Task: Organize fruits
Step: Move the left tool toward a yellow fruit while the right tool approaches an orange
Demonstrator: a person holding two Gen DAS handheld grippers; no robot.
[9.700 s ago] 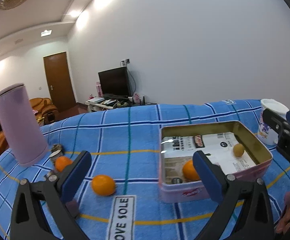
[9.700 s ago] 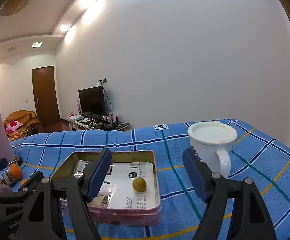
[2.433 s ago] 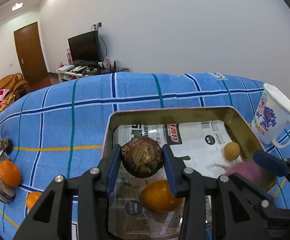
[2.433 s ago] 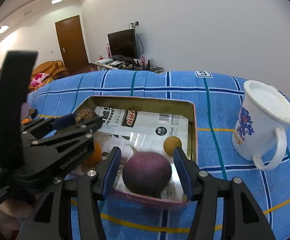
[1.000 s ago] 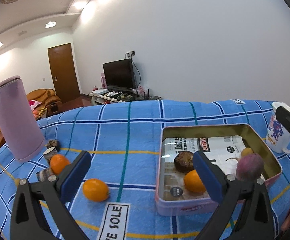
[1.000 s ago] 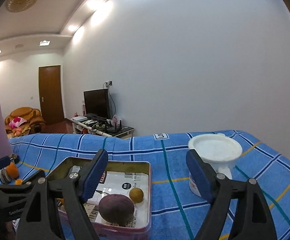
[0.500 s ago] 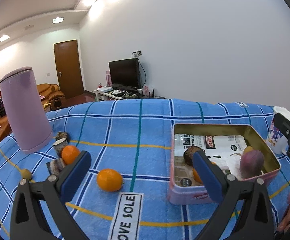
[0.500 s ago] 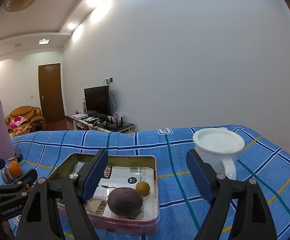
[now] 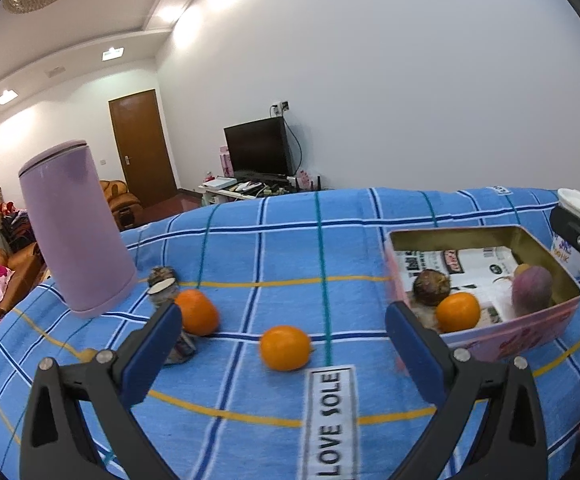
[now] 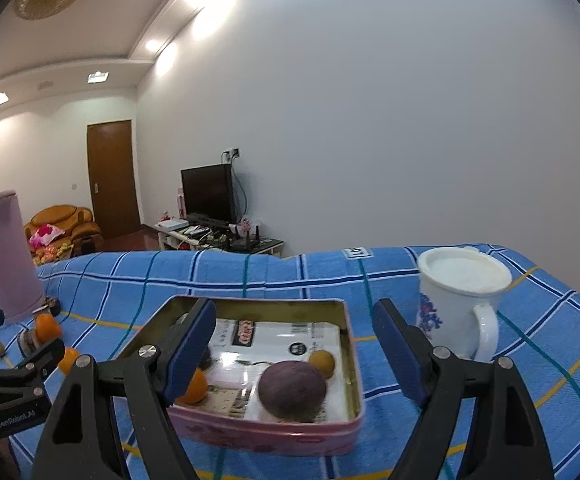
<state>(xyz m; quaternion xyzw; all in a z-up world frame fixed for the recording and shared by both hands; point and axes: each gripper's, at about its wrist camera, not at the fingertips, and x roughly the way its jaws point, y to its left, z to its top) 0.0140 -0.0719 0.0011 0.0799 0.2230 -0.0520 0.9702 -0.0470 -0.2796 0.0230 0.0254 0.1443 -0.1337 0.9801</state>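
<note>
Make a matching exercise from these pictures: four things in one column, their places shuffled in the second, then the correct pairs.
Things:
1. purple fruit
2. white mug
3. lilac cylinder
4. lone orange

Places:
A. standing on the cloth at the far left
B. on the cloth beside the LOVE SOLE label
C. inside the pink tin
D. standing on the cloth right of the tin

Pairs: 1-C, 2-D, 3-A, 4-B
</note>
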